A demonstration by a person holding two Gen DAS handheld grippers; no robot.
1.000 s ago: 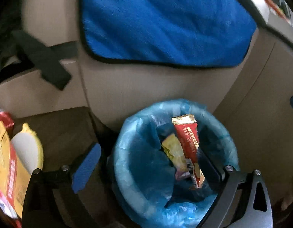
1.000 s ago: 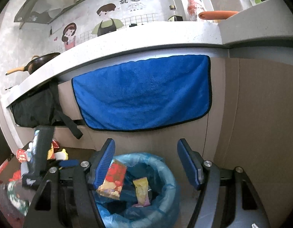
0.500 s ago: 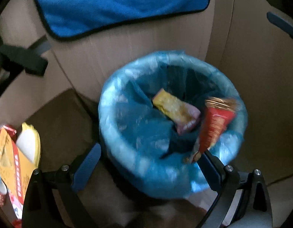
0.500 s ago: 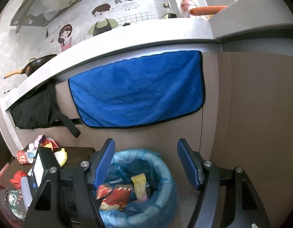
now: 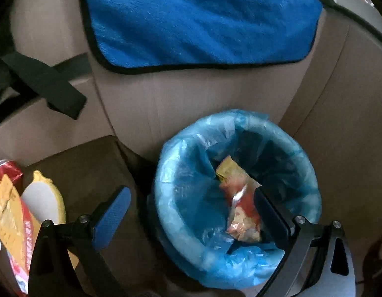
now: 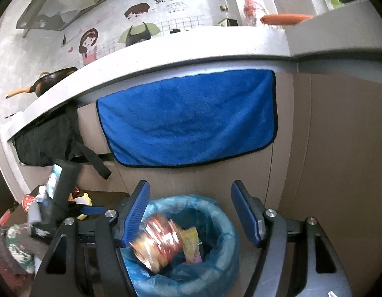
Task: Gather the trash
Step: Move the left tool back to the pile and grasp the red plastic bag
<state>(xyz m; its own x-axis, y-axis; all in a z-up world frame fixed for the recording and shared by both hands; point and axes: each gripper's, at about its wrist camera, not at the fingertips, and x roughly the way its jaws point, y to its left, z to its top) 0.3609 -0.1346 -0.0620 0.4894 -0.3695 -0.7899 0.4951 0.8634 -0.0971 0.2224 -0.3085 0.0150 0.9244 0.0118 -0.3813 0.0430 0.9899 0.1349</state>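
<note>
A: Left wrist view: our left gripper (image 5: 191, 212) is spread wide, holding nothing; red wrapper (image 5: 243, 212) lies in the blue-lined bin (image 5: 181, 173), against the right finger.

B: Right wrist view: our right gripper (image 6: 191, 212) is spread, empty; wrapper (image 6: 161, 242) blurred over the bin (image 6: 225, 255) below the fingertips.

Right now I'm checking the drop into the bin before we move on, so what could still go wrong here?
1. The red wrapper looks blurred above the blue-lined bin, close to the near rim; it may catch there or fall outside.
2. The left gripper hangs partly over the bin, one finger inside the liner; pulling back could snag the thin bag.
</note>
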